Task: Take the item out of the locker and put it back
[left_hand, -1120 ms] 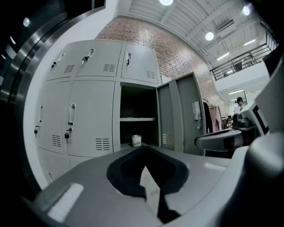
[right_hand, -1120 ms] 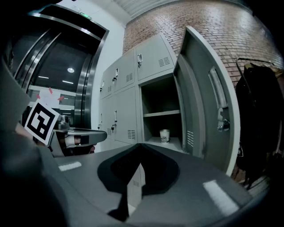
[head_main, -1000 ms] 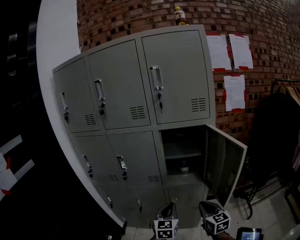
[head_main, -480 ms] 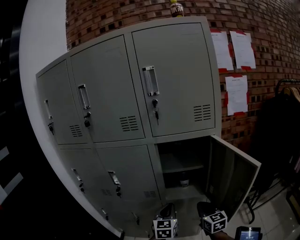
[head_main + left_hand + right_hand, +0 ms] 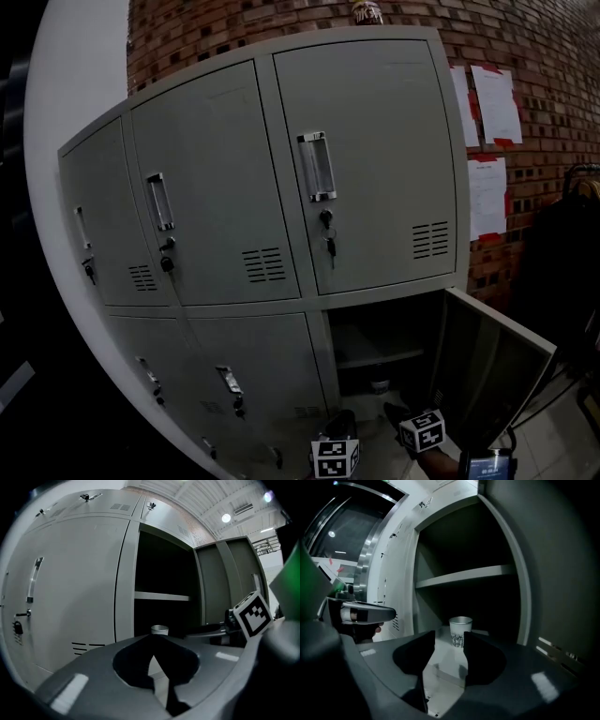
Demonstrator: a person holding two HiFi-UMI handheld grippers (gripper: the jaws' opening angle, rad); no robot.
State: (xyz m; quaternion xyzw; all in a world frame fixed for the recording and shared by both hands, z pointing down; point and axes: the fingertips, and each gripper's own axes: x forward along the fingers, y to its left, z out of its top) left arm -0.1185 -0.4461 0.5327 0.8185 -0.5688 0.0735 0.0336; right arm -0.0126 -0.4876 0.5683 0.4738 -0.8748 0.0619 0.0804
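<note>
1. The grey metal locker bank (image 5: pixel 375 159) has one compartment open, low on its right side. That compartment's grey door (image 5: pixel 492 361) stands swung out to the right, with its free edge toward the near side.
2. A thin grey shelf (image 5: pixel 464 577) crosses the opening at mid-height. Below it there is open room down to the compartment floor, bounded by the frame post on the left and the door on the right.
3. A white paper cup with a dark printed band (image 5: pixel 460 631) stands upright on that floor, under the shelf.
4. The right gripper (image 5: pixel 449 641) is near the opening. Its jaws stand partly apart, have just been opening, and hold nothing. The cup is farther in, in line with their gap and clear of both.
5. The left gripper (image 5: pixel 153 641), to the left of the right one, has its jaws tip to tip and empty. The cup's rim shows beyond them.
</note>
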